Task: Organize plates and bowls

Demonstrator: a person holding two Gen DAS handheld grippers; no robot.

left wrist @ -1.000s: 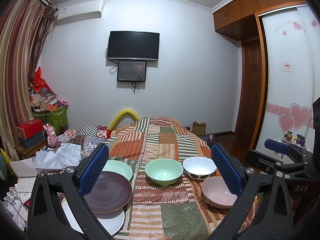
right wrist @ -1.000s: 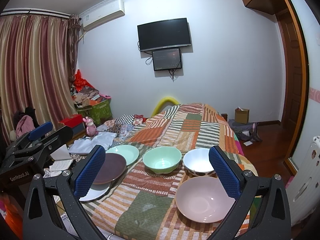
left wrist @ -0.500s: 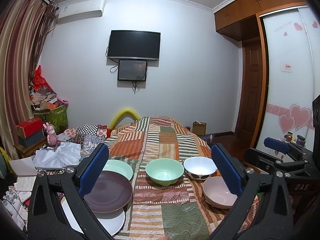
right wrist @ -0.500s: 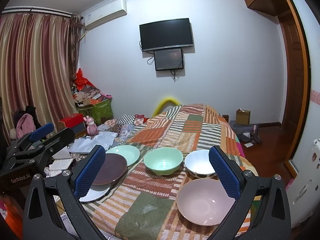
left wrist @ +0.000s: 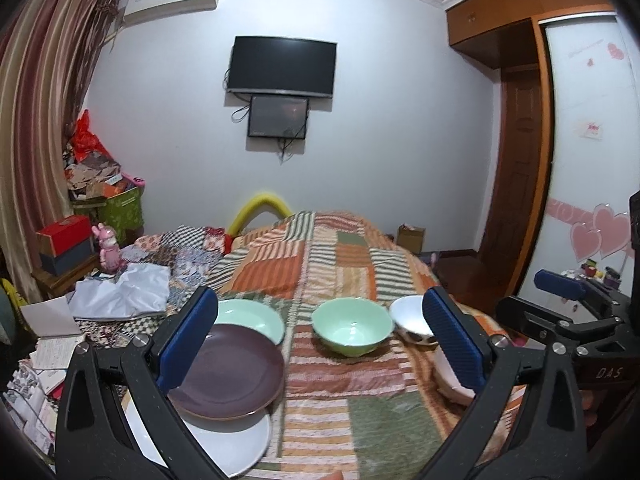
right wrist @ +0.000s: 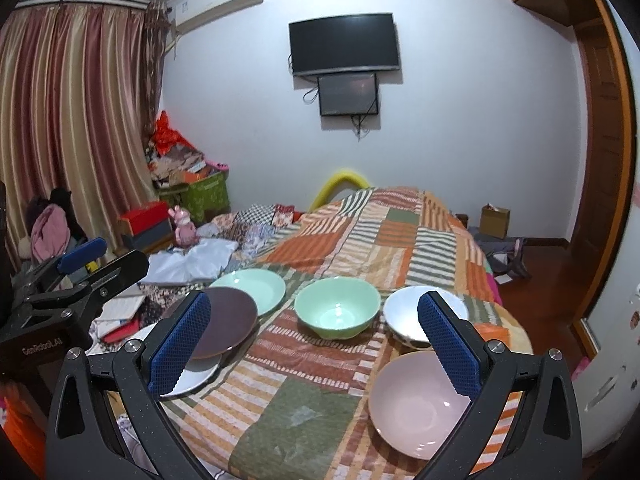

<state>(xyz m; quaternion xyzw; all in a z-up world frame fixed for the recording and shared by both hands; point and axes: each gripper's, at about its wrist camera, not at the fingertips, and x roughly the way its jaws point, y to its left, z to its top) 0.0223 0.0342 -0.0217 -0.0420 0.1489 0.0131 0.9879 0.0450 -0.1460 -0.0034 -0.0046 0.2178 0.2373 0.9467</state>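
Right wrist view gave me three plates and three bowls on the bed (right wrist: pixel 360 240), my left gripper (left wrist: pixel 320 344) and right gripper (right wrist: pixel 316 344) both gaping and empty, the left one's body (right wrist: pixel 42 347) reading "GenRobot.AI".

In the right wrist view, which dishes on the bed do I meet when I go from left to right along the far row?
Purple plate → light green plate → green bowl → white bowl.
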